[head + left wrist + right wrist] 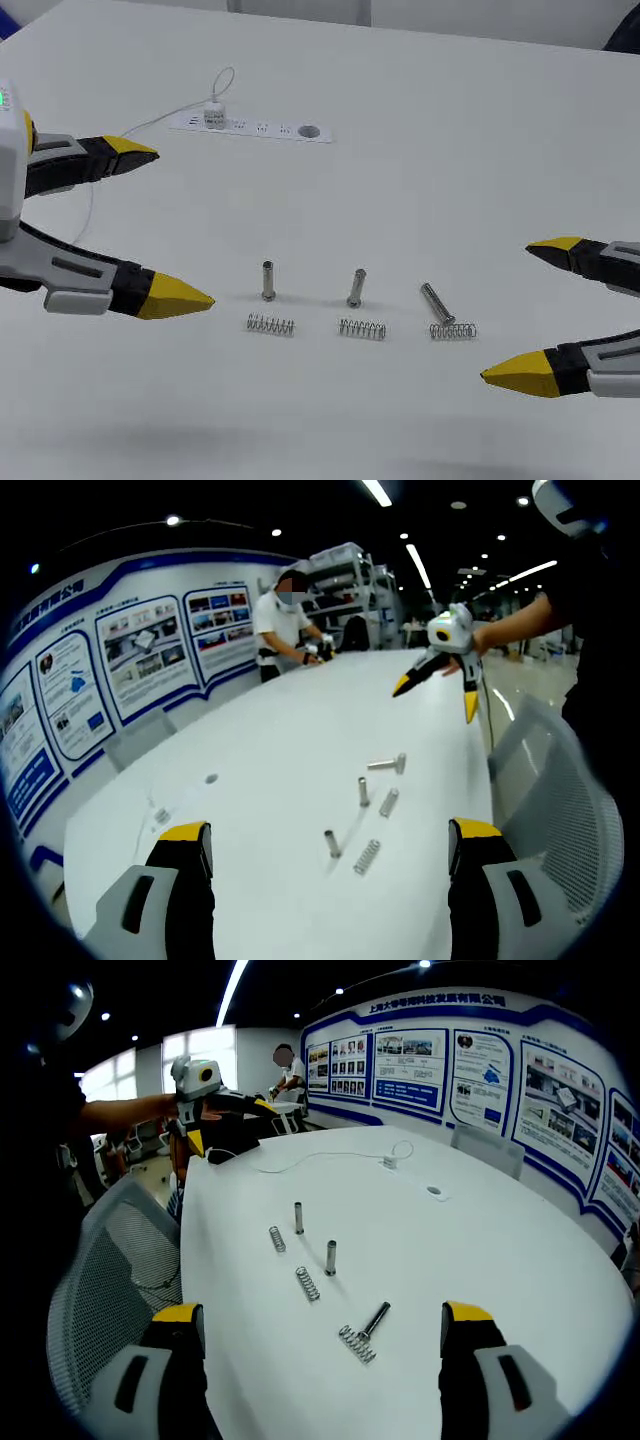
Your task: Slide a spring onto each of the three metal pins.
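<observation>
Left hand-held gripper hovers at the left of the head view, jaws spread wide and holding nothing. The right hand-held gripper hovers at the right edge, also wide open and empty. Between them, on the white surface, three metal pins form a row: the left pin and middle pin stand upright, while the right pin lies on its side. A spring lies just in front of each: the left spring, the middle spring, and the right spring, which touches the fallen pin's end.
</observation>
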Demonstrator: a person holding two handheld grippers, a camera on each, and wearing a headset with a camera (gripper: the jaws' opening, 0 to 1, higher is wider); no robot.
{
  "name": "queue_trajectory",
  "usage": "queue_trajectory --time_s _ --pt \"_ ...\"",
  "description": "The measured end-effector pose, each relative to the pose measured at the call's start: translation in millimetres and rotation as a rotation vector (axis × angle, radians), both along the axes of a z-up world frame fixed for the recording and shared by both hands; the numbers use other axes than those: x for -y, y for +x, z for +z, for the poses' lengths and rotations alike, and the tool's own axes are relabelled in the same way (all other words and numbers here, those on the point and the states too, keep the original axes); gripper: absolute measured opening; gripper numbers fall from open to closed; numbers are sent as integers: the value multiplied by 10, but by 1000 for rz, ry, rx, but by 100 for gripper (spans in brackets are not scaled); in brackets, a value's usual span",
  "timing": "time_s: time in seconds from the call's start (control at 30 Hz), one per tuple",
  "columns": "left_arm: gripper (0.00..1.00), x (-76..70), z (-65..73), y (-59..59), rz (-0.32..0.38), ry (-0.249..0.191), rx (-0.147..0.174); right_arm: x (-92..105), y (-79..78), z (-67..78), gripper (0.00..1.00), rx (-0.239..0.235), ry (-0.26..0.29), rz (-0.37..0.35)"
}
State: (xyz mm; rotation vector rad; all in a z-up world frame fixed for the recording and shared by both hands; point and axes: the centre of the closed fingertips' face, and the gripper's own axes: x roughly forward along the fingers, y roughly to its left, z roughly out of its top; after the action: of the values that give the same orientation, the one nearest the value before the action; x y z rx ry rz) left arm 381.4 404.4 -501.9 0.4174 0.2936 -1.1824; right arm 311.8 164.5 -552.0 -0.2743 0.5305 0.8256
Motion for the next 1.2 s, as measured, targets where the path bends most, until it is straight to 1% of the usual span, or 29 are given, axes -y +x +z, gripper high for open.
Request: queue_trajectory --time_s 0.13,0.23,0.37,0.5,0.57,0.6,0.67,0.7,0.77,0.87,0.9,0.97,1.0,1.1,1.2 --pt "100 -2 -54 -16 0 13 -4 21 35 6 99 10 -4 -17" --pt "99 -9 -116 -49 -5 29 -13 21 76 26 98 6 12 -30" --pt "99 -5 -142 -71 -1 15 -27 18 116 2 96 6 -7 -31" --pt "99 -28 -213 -71 8 25 -35 6 165 -30 93 4 -18 -30" --pt "99 -50 -232 -43 29 24 -34 8 175 -61 91 -12 -22 -28" --pt "99 -58 -230 -36 35 15 -35 7 188 -75 90 -22 -17 -33" --pt "99 -64 -231 -32 41 -5 -50 7 209 -85 89 -25 -15 -38" --pt "98 -66 -238 -31 41 -6 -55 10 216 -88 88 -26 -15 -40" --pt "97 -72 -269 -33 39 5 -62 10 228 -99 86 -33 -6 -45" --pt "97 -71 -304 -23 40 13 -59 33 258 -153 85 -40 -21 -51" --pt "96 -65 -313 -18 41 10 -60 42 268 -181 85 -49 -31 -52" --pt "96 -53 -331 -23 43 4 -69 43 278 -206 82 -65 -31 -54" --pt "95 -44 -344 -23 46 -2 -69 38 290 -215 81 -73 -29 -55" --pt "94 -49 -363 -1 60 -1 -58 22 314 -219 80 -74 -37 -51" --pt "94 -69 -377 14 72 -5 -66 18 348 -224 77 -77 -42 -48"
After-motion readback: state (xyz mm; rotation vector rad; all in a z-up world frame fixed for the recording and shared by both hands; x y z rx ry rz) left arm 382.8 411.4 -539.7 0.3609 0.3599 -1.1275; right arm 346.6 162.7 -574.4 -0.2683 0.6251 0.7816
